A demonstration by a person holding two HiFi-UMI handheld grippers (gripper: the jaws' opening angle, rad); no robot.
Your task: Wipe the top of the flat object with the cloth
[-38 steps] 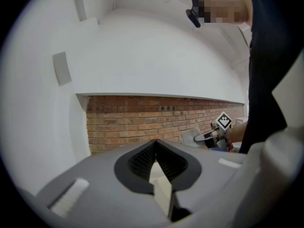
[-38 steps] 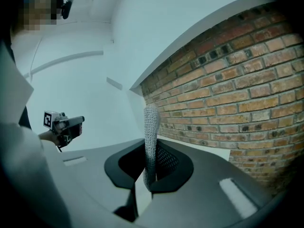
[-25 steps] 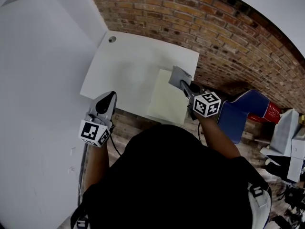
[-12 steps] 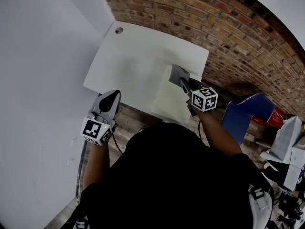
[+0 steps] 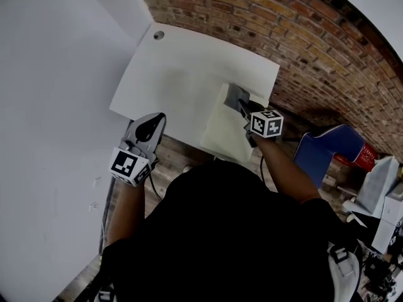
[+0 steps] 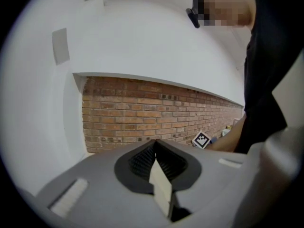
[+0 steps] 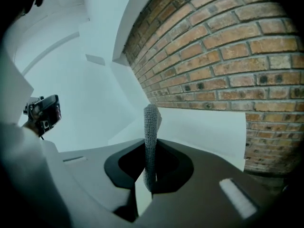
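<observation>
Grey knitted cloth [image 7: 151, 127]: soft, light, limp; best held by one bunched edge, as now, pinched in closed right gripper [image 7: 150, 177]. Lies at 12 o'clock of pale flat panel [image 5: 220, 134], probably touching. Left gripper [image 6: 157, 163], 9 o'clock: closed, empty.

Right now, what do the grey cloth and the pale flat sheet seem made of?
The cloth: matte grey textile, likely knit; fine ribbed texture shows. The flat sheet: pale yellowish, smooth, matte, with straight edges; card or thin plastic, unclear which.

On the table's [image 5: 170, 68] near right corner, the flat object [image 5: 220, 134], with the cloth [image 5: 234, 95] on its far end.
</observation>
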